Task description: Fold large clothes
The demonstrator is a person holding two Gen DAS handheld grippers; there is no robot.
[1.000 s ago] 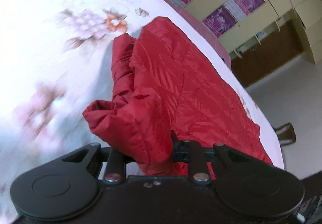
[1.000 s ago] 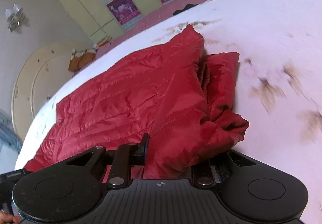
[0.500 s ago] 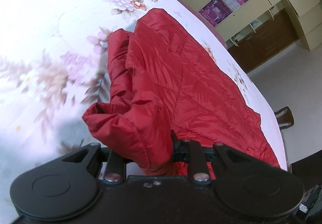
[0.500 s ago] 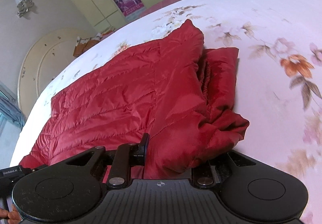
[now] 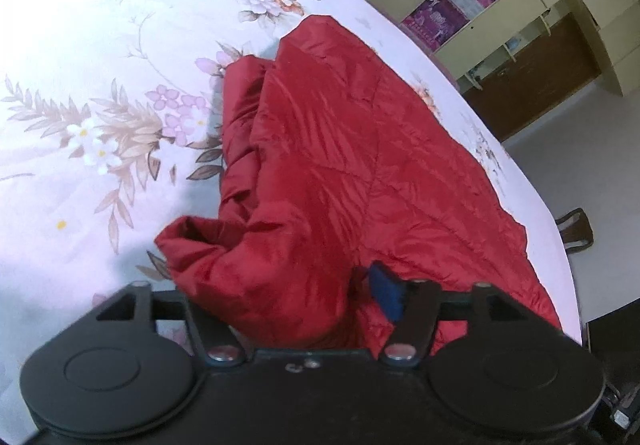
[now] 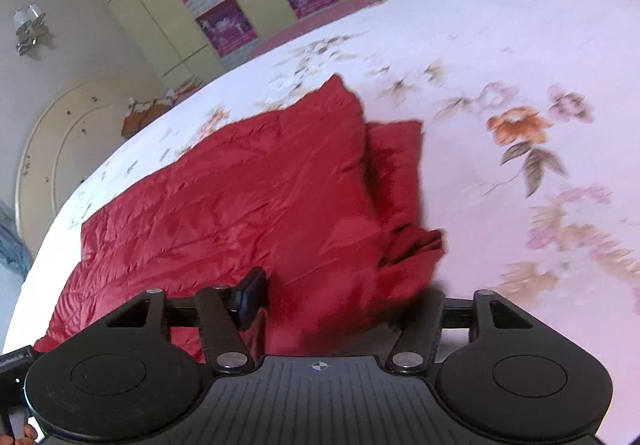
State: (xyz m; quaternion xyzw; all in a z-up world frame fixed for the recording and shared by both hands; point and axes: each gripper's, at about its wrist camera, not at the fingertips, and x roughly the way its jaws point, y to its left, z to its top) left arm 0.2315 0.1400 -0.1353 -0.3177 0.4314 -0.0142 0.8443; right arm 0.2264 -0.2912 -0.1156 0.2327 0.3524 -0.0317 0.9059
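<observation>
A red quilted jacket (image 5: 340,149) lies on a floral bed sheet (image 5: 100,45), folded over itself with a bunched sleeve end nearest the cameras. My left gripper (image 5: 288,293) is low over that near edge and its jaws are opening. The fabric lies between them, and the blue pad of the right finger (image 5: 386,297) stands clear of it. In the right wrist view the same jacket (image 6: 248,197) spreads to the left. My right gripper (image 6: 338,301) has its jaws opening too, with the fold lying loose between them. Its left finger (image 6: 252,297) shows, while the other is hidden by cloth.
The sheet (image 6: 520,65) spreads wide to the right of the jacket. Cream cupboards with purple posters (image 6: 224,25) line the far wall. A round headboard (image 6: 52,157) and a wall lamp (image 6: 28,29) are at the left. A chair (image 5: 576,229) stands beyond the bed edge.
Both grippers have gone from shut on the jacket's folded edge to open, and the fabric now rests loose on the bed. The right wrist view has shifted slightly.
</observation>
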